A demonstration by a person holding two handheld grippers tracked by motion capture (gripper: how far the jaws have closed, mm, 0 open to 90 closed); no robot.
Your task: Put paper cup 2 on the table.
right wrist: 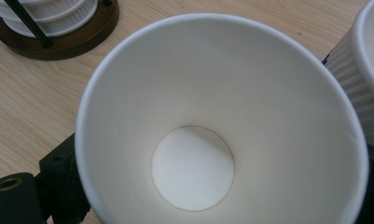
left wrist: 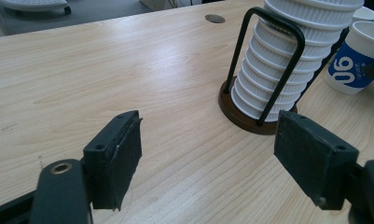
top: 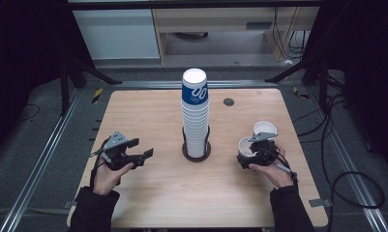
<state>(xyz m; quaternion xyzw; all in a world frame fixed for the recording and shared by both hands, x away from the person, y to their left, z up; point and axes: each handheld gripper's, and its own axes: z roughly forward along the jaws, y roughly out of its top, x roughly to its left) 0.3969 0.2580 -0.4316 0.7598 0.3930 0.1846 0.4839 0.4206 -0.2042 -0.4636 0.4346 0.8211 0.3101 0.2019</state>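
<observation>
A tall stack of white ribbed paper cups (top: 195, 116) (left wrist: 296, 51) stands in a dark wire holder (top: 184, 151) (left wrist: 243, 116) at the table's middle; the top cup has a blue band. My left gripper (top: 142, 147) (left wrist: 208, 135) hovers left of the stack, open, with bare table between its jaws. At the right, a single cup (top: 245, 146) (right wrist: 194, 116) stands upright between the jaws of my right gripper (top: 248, 154) (right wrist: 217, 186). Its rim is round and undented and hides the pads. A second cup (top: 265, 129) (right wrist: 366, 70) stands just behind it.
The wooden table (top: 148, 111) has a round cable hole (top: 229, 102) (left wrist: 215, 18) at the back right. Metal rails and cables run along the floor on both sides. The single cup's blue label (left wrist: 348, 67) faces the left gripper.
</observation>
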